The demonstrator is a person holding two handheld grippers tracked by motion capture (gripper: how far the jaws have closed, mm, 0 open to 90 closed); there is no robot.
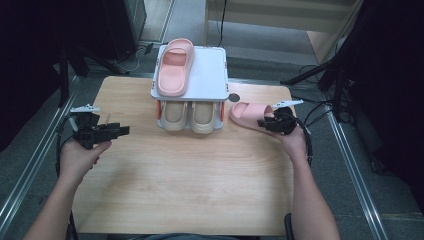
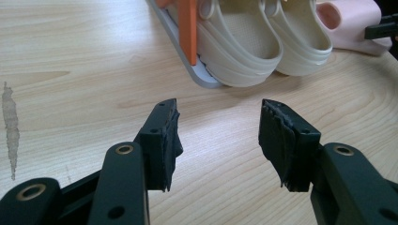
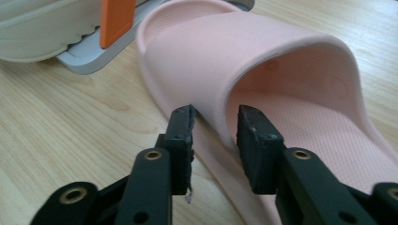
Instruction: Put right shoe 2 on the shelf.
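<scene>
On top of the small shoe rack (image 1: 215, 75): one pink slipper (image 1: 174, 67). Underneath: two cream slippers (image 1: 189, 117). Just right of it, on the table (image 1: 175, 185): second pink slipper (image 3: 263, 75), its strap edge between the half-closed right gripper (image 3: 215, 123). Left gripper (image 2: 218, 133) wide open, empty, hovering low.

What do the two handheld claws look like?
Both are black, each with two jaws pinned by brass-ringed rivets and faced with worn black pads. The left claw and right claw each carry a grey three-cornered plate on top. A black cable trails from the right one.
</scene>
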